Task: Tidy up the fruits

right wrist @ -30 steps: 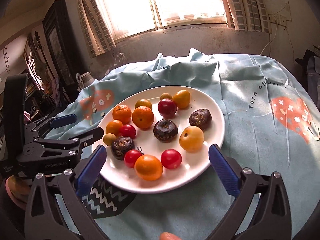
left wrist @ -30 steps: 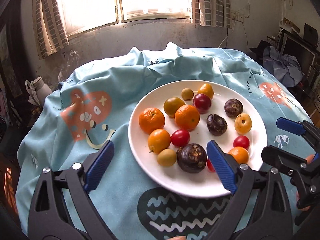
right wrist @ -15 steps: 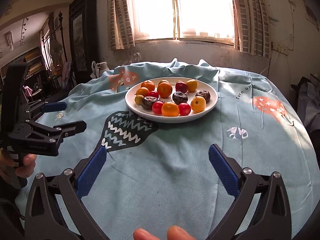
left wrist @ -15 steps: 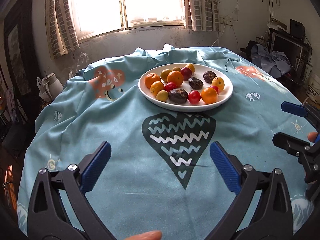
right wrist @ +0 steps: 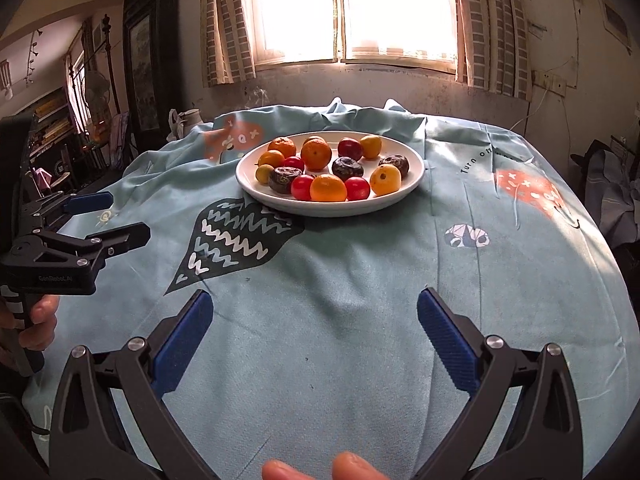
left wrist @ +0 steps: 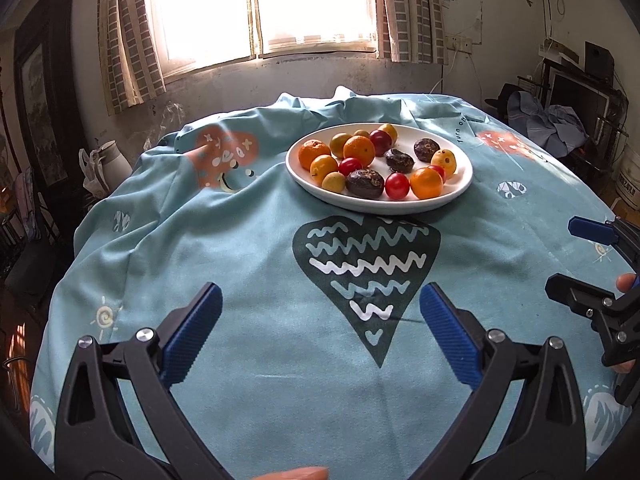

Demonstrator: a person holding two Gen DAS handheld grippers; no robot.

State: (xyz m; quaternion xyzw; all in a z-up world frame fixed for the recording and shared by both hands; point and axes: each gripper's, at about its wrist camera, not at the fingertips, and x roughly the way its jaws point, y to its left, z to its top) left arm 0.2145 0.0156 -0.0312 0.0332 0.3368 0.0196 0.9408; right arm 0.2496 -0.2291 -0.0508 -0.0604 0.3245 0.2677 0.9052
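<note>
A white plate sits on the far half of the table with several fruits on it: orange tangerines, red cherry tomatoes, dark wrinkled passion fruits and small yellow fruits. My left gripper hovers open over the near cloth, well short of the plate, nothing between its blue pads. My right gripper is likewise open and empty. Each gripper shows at the edge of the other's view.
A light blue tablecloth with a dark heart print covers the round table. A window and stained wall stand behind. A white jug is at far left; clothes and shelves crowd the right. Fingertips show at the bottom.
Both grippers pulled back from right over the plate to the near side of the table, so the plate now looks small and far. In the last half second they have held still.
</note>
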